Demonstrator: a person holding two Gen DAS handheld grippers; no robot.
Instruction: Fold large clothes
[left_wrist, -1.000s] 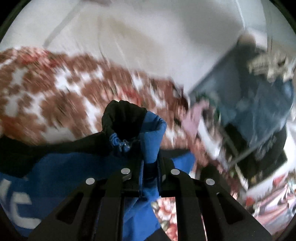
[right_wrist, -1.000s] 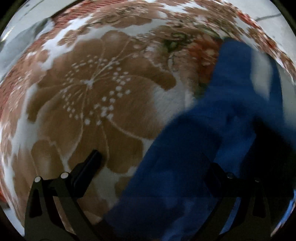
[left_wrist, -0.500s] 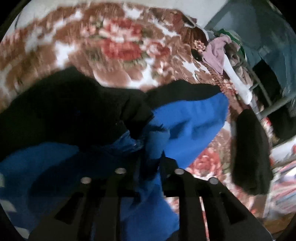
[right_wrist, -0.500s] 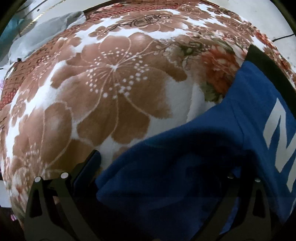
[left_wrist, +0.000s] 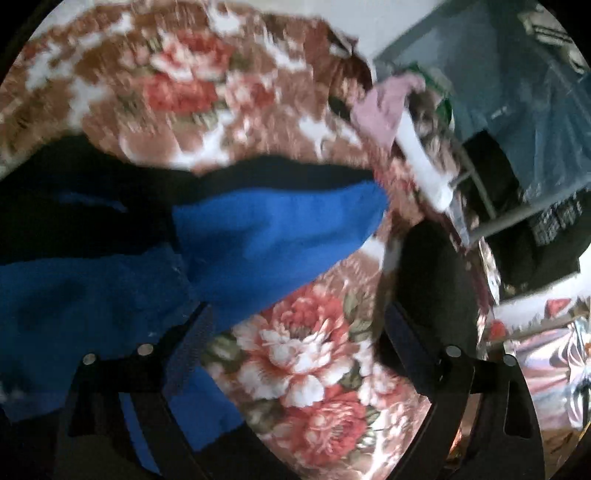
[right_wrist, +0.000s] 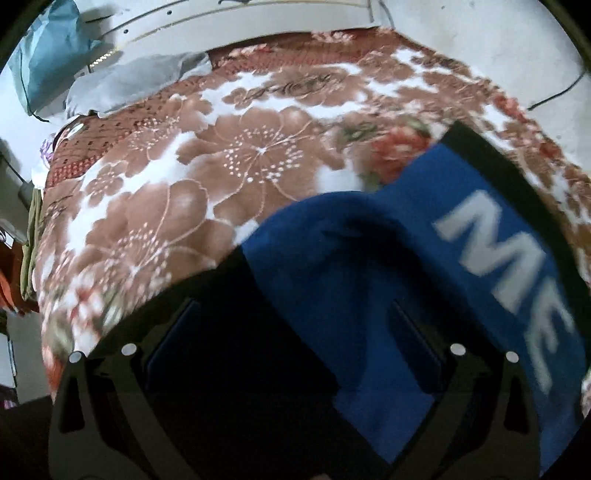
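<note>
Left gripper (left_wrist: 295, 350): jaws opening, nothing between | Right gripper (right_wrist: 295, 339): spread, empty | Risk: blue garment (left_wrist: 266, 236) on floral blanket (left_wrist: 303, 362) may unfold once released.

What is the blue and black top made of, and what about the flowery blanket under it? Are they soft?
The blue and black top looks like soft matte knit cloth, maybe fleece or jersey: it sags and bunches without any shine. The flowery blanket looks like plush, fuzzy fabric: its printed flowers have soft edges and a faint velvety sheen. Both look soft, though blur hides the weave.
</note>
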